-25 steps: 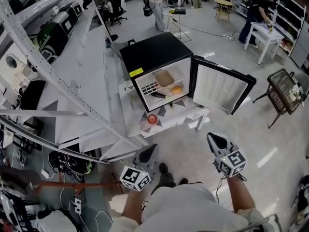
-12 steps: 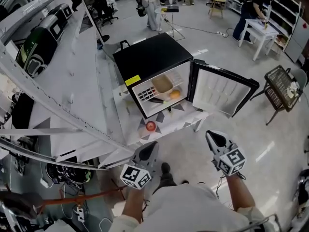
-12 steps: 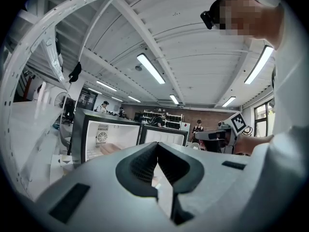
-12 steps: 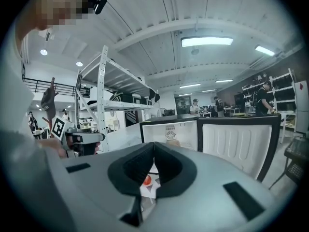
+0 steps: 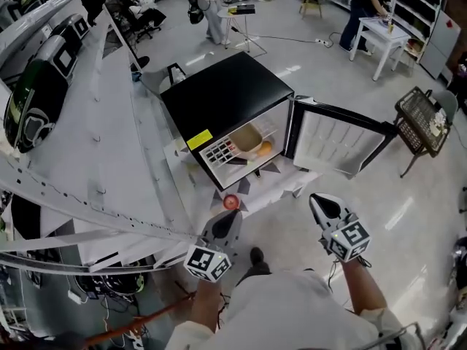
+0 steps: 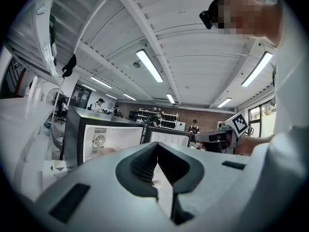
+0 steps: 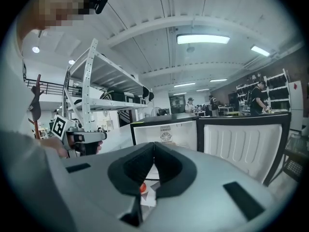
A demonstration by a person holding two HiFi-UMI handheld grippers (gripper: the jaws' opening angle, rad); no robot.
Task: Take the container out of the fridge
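A black mini fridge [image 5: 222, 97] stands on a low white table [image 5: 288, 181] with its door [image 5: 343, 141] swung open to the right. On its upper shelf sits a tan container [image 5: 246, 138], an orange fruit [image 5: 265, 148] beside it. Below lie a dark long vegetable [image 5: 237, 161] and a dark gridded tray [image 5: 219, 152]. My left gripper [image 5: 228, 224] [image 6: 157, 145] and right gripper [image 5: 321, 204] [image 7: 154, 144] hover short of the table, both shut and empty, pointing at the fridge [image 6: 96, 139] [image 7: 164, 129].
A red fruit [image 5: 231, 202] [image 7: 143, 188] lies on the table's front, just ahead of the left gripper. A white metal rack [image 5: 95, 159] runs along the left. A wire basket stand [image 5: 419, 119] is at the right. People and tables fill the back.
Both grippers have come nearer to the fridge, which now sits larger and lower in the head view. The jaws stay shut.
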